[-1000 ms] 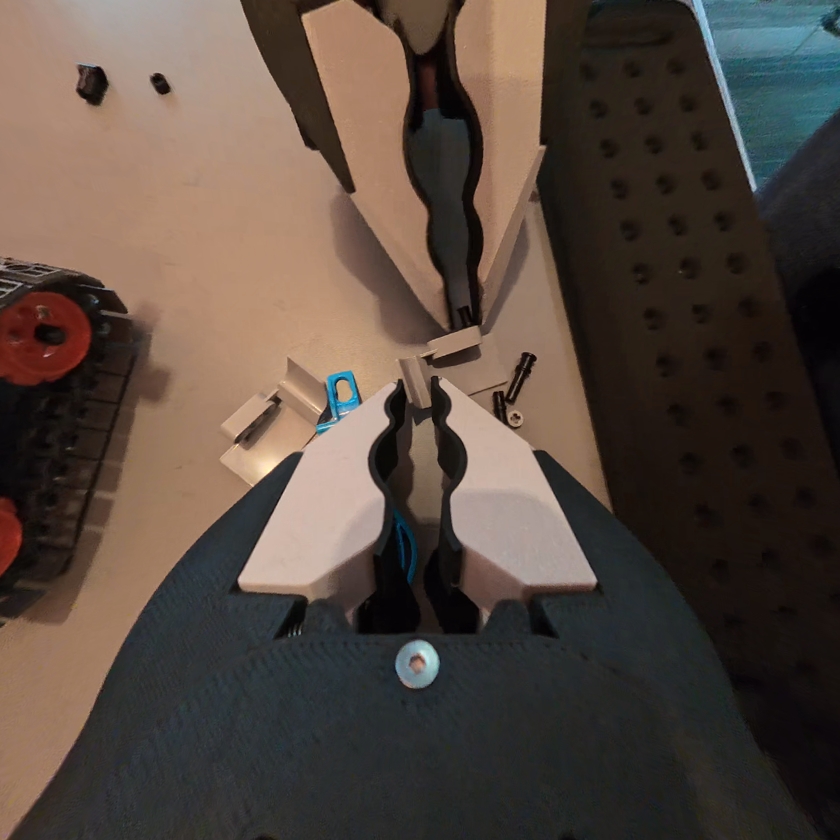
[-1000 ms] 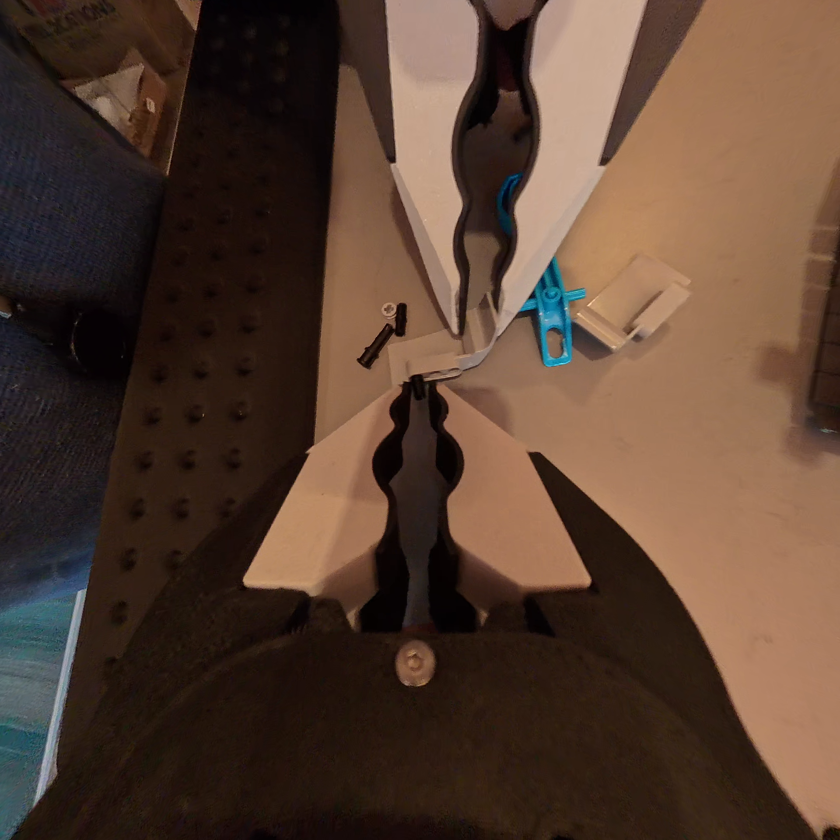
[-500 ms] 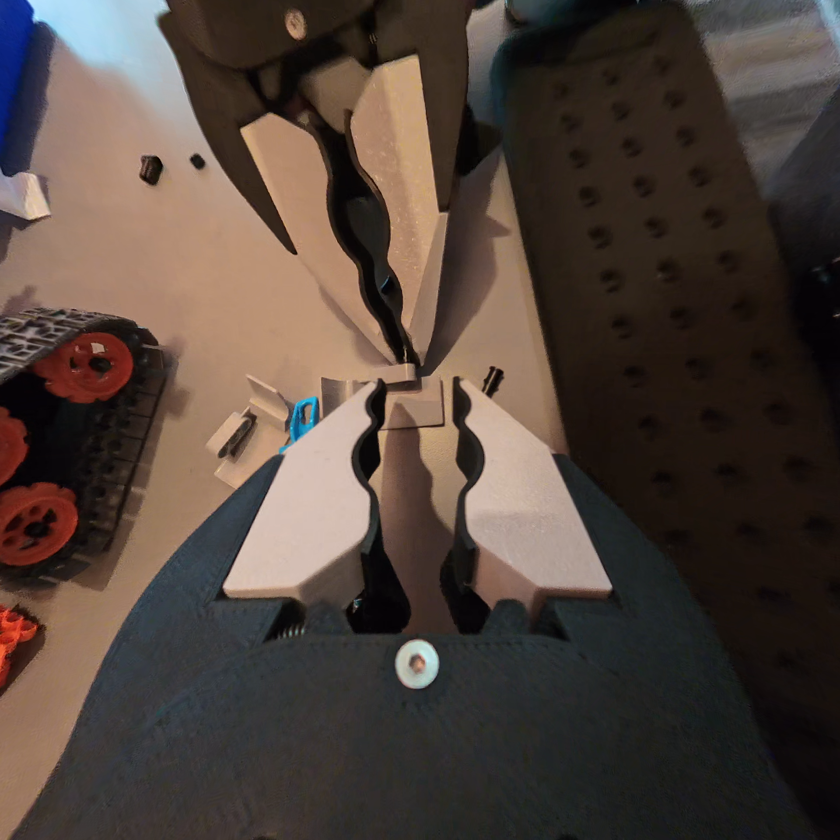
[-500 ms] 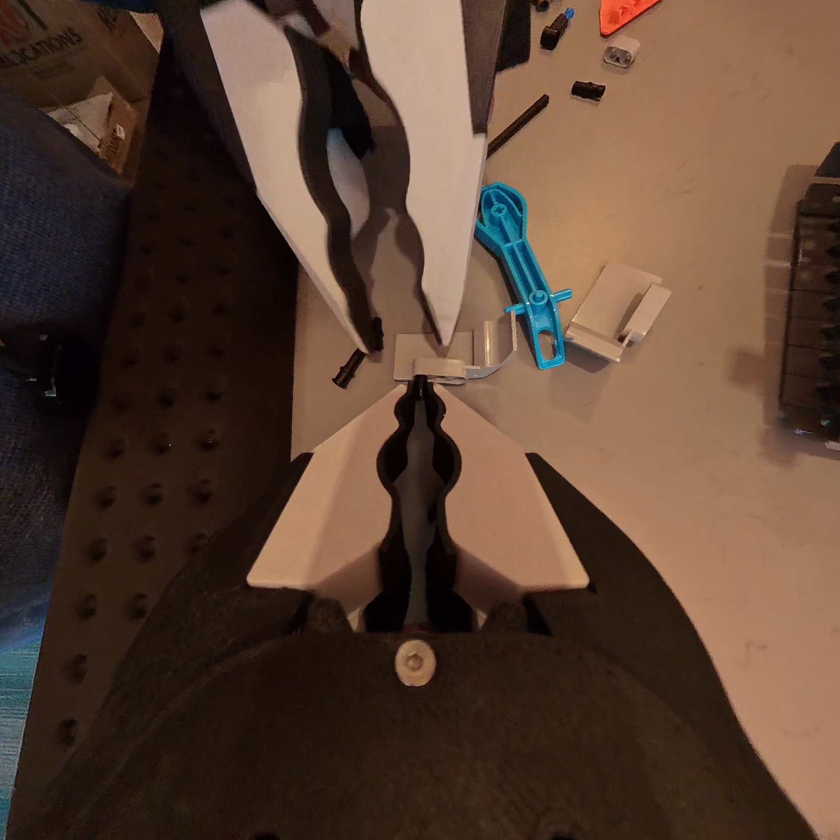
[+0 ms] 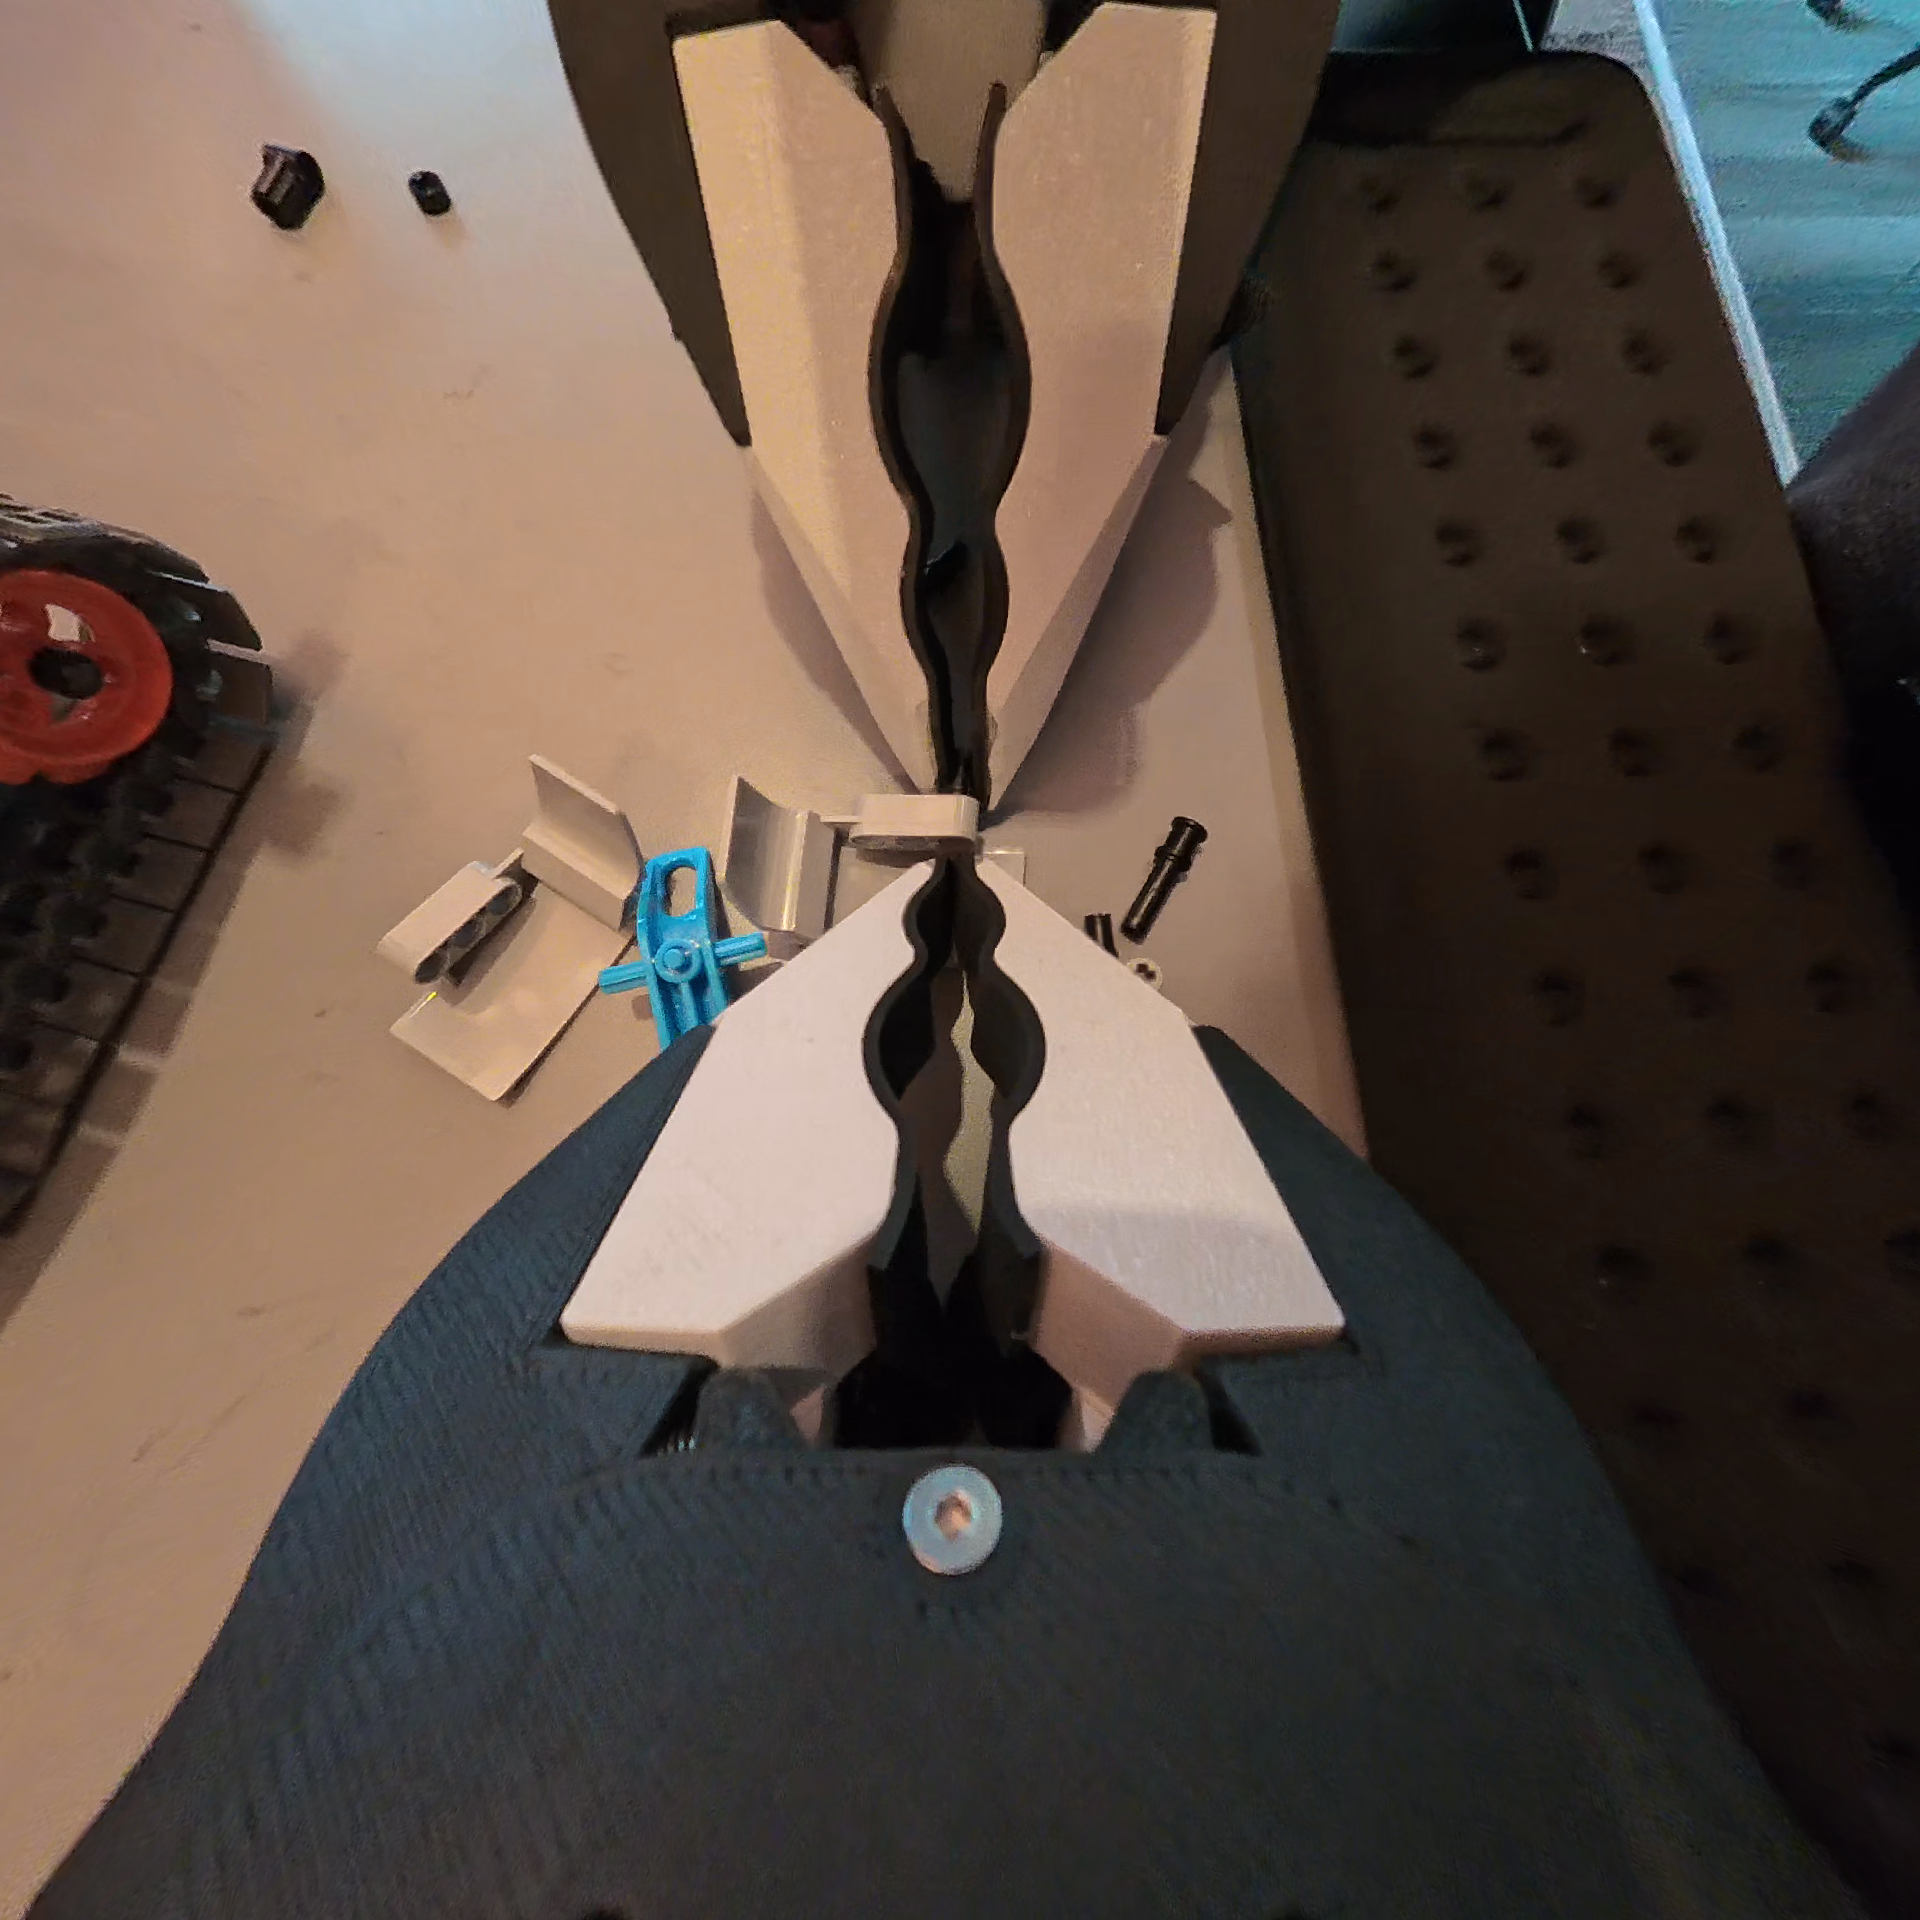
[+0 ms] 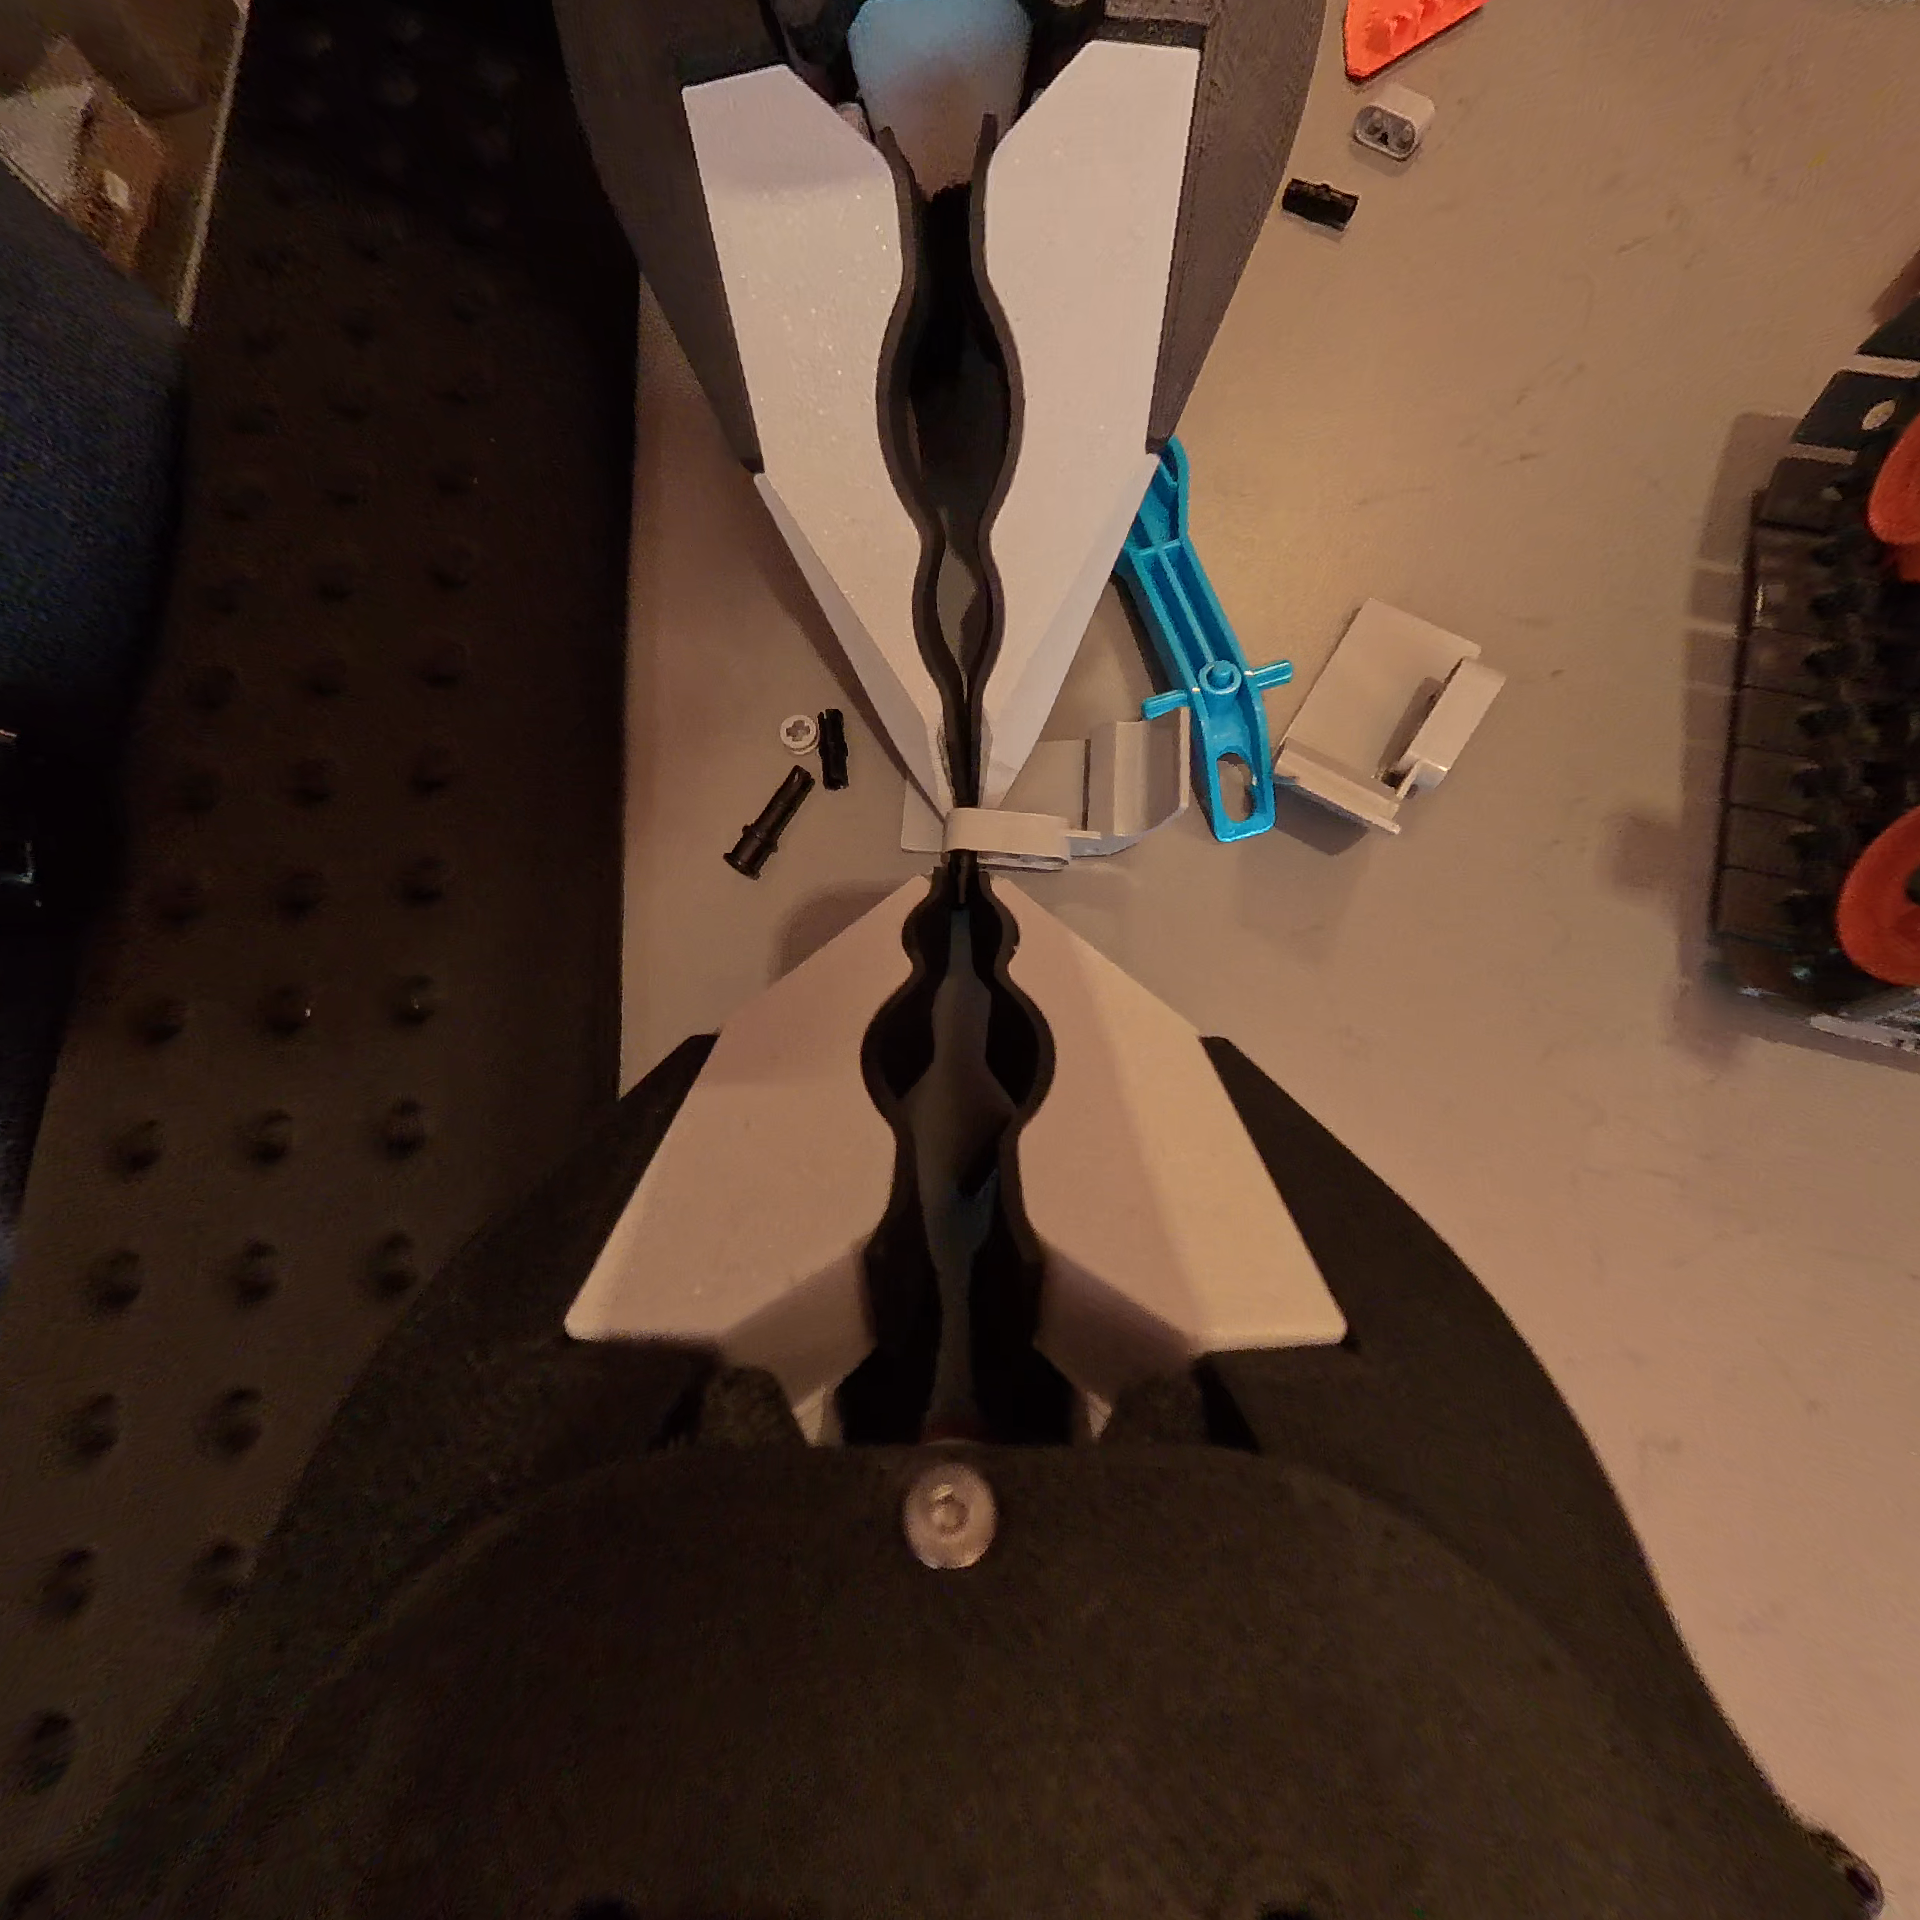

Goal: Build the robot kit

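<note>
meeting tip to tip over the table (image 5: 343, 436), both grippers have their jaws drawn together. the left gripper (image 5: 951, 871) pinches the near side of a grey panel piece (image 5: 800, 868), its tips pressed against the small grey beam (image 5: 914, 816) on that piece. the right gripper (image 6: 966, 868) is clamped on a thin black pin (image 6: 966, 860) whose end touches the same beam, which shows in the right wrist view at (image 6: 1003, 831); whether the pin sits inside a hole cannot be told.

just beside the panel piece lies a blue lever-shaped part (image 6: 1210, 675), and past it a second grey panel piece (image 6: 1371, 717). on the other side, near the left gripper, lie a loose black pin (image 5: 1169, 873), a shorter black connector (image 6: 831, 746) and a small grey bushing (image 6: 797, 731). a black studded mat (image 5: 1579, 727) runs along the table edge there. well apart on the far side stands a tracked assembly with red wheels (image 5: 78, 686). two tiny black parts (image 5: 286, 187) lie farther off.
</note>
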The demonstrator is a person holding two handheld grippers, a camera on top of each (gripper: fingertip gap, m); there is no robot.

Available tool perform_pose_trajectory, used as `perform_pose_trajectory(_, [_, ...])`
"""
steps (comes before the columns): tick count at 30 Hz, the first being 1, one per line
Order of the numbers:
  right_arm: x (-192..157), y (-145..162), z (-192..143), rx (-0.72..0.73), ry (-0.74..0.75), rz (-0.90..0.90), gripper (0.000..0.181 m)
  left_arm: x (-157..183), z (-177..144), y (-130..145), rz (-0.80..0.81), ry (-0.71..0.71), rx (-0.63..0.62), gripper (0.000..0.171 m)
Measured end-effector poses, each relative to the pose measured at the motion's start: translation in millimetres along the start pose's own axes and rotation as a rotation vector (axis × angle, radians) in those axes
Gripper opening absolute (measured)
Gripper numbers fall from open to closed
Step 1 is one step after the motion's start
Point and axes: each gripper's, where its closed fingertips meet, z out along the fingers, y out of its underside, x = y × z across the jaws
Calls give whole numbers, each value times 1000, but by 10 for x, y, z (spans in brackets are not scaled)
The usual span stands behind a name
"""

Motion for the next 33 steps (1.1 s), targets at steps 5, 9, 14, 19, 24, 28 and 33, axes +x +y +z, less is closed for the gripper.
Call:
perform_pose_trajectory(5, [7, 26, -36, 7, 26, -6, 1, -25, -2, 1, -1, -18, 4, 0])
perform_pose_trajectory(9, [-5, 35, -56, 4, 24, -11, 1, -28, 4, -5, 0, -17, 3, 0])
perform_pose_trajectory(14, [-12, 50, -69, -15, 89, -21, 1, -41, -6, 1, -2, -30, 4, 0])
perform_pose_trajectory(19, [-26, 45, -56, -100, 245, -146, 1, -43, -10, -10, -4, -26, 9, 0])
perform_pose_trajectory(24, [-100, 16, -11, -33, 198, -132, 1, 71, -84, -209, 102, -10, 89, 24])
perform_pose_trajectory(28, [-98, 4, 0, -19, 183, -139, 1, 48, 26, -123, 151, -11, -16, 27])
perform_pose_trajectory(33, [-92, -3, -2, -6, 175, -131, 1, 36, 45, -111, 140, 7, 1, 21])
